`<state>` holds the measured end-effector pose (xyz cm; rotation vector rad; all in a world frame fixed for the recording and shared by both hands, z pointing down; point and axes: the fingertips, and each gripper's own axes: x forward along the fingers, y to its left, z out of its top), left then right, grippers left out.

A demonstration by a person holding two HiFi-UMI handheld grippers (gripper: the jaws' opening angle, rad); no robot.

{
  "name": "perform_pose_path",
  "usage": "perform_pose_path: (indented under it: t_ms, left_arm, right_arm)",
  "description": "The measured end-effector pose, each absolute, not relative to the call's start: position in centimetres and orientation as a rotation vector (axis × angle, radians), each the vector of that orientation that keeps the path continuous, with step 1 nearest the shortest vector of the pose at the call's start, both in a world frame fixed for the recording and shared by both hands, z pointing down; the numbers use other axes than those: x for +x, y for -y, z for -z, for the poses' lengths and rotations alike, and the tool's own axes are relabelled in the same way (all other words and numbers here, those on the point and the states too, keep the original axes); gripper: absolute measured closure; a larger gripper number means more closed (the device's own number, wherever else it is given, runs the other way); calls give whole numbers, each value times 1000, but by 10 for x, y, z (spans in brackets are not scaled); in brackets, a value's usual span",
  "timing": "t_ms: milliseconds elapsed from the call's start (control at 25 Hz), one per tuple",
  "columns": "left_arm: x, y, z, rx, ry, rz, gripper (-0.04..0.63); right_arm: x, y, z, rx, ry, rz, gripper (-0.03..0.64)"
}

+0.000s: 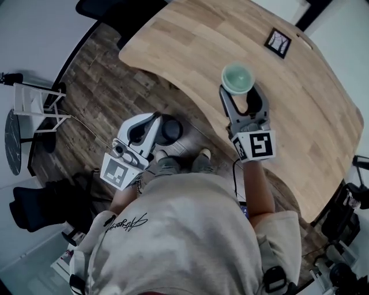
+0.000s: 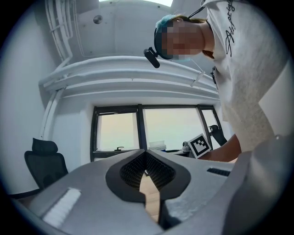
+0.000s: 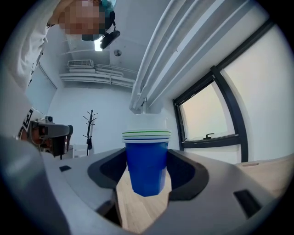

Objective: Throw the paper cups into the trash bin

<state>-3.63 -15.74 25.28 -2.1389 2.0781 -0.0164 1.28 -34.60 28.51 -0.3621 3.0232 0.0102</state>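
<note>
A stack of blue paper cups [image 3: 147,158] with white rims stands upright between the jaws of my right gripper [image 3: 147,172], which is shut on it. In the head view the stack of cups [image 1: 237,77] shows its pale green inside, held by the right gripper [image 1: 238,91] over the near edge of the wooden table [image 1: 300,121]. My left gripper [image 1: 154,122] hangs over the floor left of the table, shut and holding nothing. Its pads meet in the left gripper view [image 2: 146,161]. A dark round container [image 1: 171,130], maybe the bin, sits on the floor beside it.
A square marker card [image 1: 278,42] lies at the table's far side. A black chair [image 1: 112,11] stands beyond the table. A white rack [image 1: 37,106] and another black chair [image 1: 34,210] are on the left. The person's feet [image 1: 173,162] stand on the wood floor.
</note>
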Motion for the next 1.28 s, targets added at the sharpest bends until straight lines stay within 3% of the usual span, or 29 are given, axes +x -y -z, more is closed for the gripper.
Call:
perform_pose_path:
  t_ms: [640,1280]
  left_arm:
    - [-128,24,-249,-2006,-2200,6,592]
    - [-171,-55,-259,-1935,-2279,-8,592]
  right_arm:
    - [-97,218,-266,-154,-3012,-24,339]
    - [-150,131,-273,-29,-3025,-25,339]
